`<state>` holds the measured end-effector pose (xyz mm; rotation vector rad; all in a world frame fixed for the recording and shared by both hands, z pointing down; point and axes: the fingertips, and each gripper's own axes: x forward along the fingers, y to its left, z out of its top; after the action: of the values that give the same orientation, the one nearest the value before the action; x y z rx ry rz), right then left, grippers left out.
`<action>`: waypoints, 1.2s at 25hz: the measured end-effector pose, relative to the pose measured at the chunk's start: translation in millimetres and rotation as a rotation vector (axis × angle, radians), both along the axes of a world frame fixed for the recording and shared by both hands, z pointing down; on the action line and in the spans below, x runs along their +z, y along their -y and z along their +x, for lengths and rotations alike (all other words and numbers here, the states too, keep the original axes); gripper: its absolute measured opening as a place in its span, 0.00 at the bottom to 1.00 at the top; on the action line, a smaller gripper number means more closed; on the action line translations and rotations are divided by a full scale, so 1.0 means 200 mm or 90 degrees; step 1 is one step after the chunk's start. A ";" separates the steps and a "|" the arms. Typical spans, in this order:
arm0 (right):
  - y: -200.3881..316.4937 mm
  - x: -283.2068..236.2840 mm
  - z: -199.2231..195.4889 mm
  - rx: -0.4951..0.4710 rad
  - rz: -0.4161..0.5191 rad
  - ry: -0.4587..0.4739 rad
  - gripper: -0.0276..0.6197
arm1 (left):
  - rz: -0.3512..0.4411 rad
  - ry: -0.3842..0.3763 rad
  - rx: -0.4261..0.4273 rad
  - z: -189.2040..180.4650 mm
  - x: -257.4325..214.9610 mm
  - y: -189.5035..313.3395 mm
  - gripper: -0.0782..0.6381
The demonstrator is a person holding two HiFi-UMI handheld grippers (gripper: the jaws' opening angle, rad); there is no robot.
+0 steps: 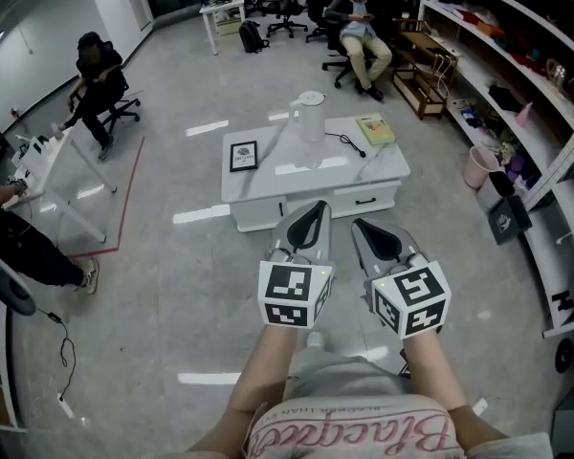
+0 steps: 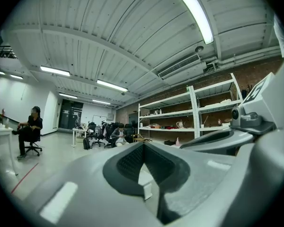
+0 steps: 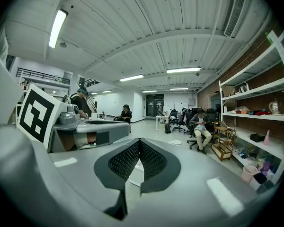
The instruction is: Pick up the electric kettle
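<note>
Grippers side by side fill the lower middle of the head view, held over bare grey floor and pointing away from me toward a low white table (image 1: 268, 187). My left gripper (image 1: 316, 207) has its jaws pressed together, the ribbed dark pads meeting at the tips with nothing caught between them; its own view shows this plainly. My right gripper (image 1: 362, 226) is the same: jaws closed tip to tip, empty. Each carries a cube with black-and-white square markers near my forearms. The electric kettle (image 1: 311, 115), white and upright, stands near the far edge of the table, well apart from both grippers. A black cord (image 1: 349, 144) trails across the tabletop to its right. A dark-framed picture (image 1: 243, 156) lies toward the table's left, and a green book (image 1: 375, 129) lies at the far right corner. Open white shelving (image 1: 517, 55) runs along the right side of the room, with a pink bin (image 1: 478, 167) on the floor beside it. Seated people on office chairs are farther off, one at the left (image 1: 98, 75) and one beyond the table (image 1: 359, 27).
</note>
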<state>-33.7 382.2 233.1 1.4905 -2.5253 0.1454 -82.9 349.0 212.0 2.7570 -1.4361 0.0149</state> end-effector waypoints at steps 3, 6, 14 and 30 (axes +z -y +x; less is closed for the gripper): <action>0.11 0.00 -0.04 0.007 -0.002 0.000 0.08 | -0.001 0.000 0.010 -0.05 0.01 0.11 0.11; 0.20 0.02 -0.08 0.004 -0.008 -0.009 0.08 | -0.002 0.005 0.015 -0.08 0.04 0.20 0.11; 0.33 0.13 -0.18 -0.028 -0.040 -0.011 0.08 | -0.019 0.005 0.027 -0.10 0.13 0.36 0.11; 0.97 0.14 0.00 0.015 -0.008 0.040 0.08 | -0.020 0.042 0.015 -0.03 0.23 0.97 0.11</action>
<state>-32.8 187.4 261.8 1.5355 -2.5510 0.2147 -87.9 155.4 258.7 2.7724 -1.4059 0.1286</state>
